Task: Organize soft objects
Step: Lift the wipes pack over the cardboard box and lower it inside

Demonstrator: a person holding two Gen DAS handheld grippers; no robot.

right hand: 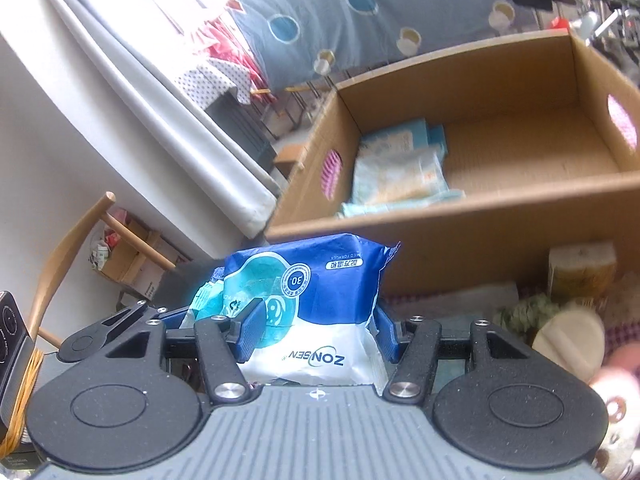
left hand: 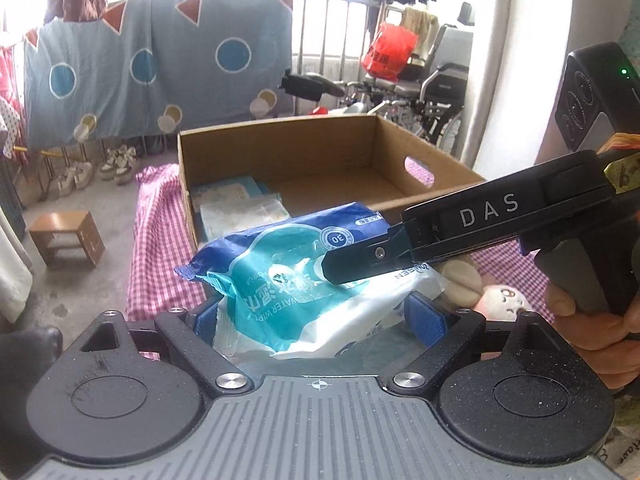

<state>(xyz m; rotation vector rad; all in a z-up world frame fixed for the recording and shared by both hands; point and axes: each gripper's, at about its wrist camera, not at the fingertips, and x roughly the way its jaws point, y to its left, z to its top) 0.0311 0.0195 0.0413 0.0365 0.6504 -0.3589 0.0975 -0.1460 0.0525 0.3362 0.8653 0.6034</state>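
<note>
A worktop point(left hand: 160, 240) covered in pink checked cloth is seen, and on it a cardboard box point(left hand: 320, 148) is set, open at the top, with oval handle holes cut in its end walls. Pale tissue packs point(right hand: 400, 172) are laid flat in the left end of the box; the rest of its floor is bare cardboard. Just in front of the near wall of the box, a blue, teal and white wipes pack point(right hand: 316, 312) is held up off the cloth by both claws at once. The left claw point(left hand: 320, 316) is spread wide across the pack's lower white end, its blue pads point(left hand: 428, 312) set against the crumpled sides. The right claw point(right hand: 316, 328) is clamped on the pack at a narrower part, with the pads point(right hand: 252, 328) pressed into the wrapper, and its black arm is seen crossing over the pack in the left view. To the right of the pack, a plush toy point(left hand: 504, 300) and a small box point(right hand: 580, 272) are seen lying on the cloth, partly blurred. A hand point(left hand: 592, 328) is wrapped round the right grip.
</note>
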